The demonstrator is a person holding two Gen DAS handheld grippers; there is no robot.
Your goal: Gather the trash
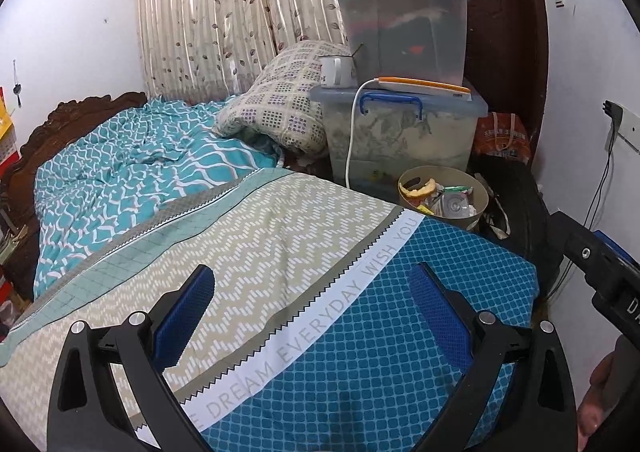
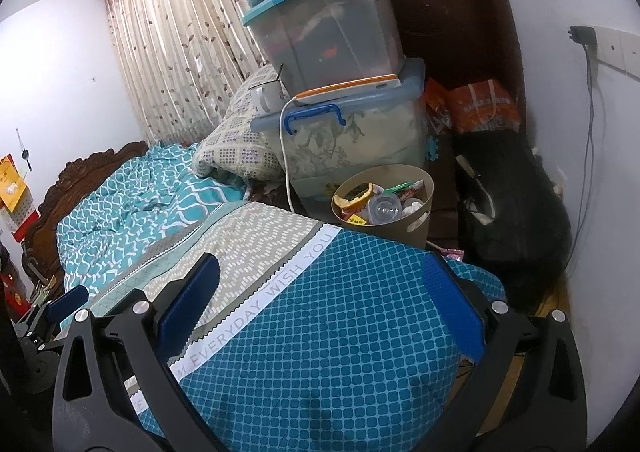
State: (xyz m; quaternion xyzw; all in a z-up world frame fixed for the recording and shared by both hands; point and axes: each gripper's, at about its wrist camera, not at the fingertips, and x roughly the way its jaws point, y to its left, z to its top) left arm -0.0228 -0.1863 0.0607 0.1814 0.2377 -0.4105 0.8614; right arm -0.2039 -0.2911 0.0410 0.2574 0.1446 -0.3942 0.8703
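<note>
Cluttered bedroom, patterned teal-and-beige quilted bed [image 1: 280, 252] right beneath both tongs. Left tongs [image 1: 316, 308] spread, empty; right tongs [image 2: 320, 292] likewise. Round tan trash bin [image 2: 424, 219], full of wrappers, ahead and rightward beyond bed's edge. Best approached high, clearing white cable [image 2: 285, 155].

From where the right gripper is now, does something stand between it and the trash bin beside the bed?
Yes, partly. The right gripper, open and empty, hangs over the corner of the bed, and the trash bin stands on the floor just beyond that corner. The mattress edge hides the bin's lower part; the air above its open top looks free.
</note>
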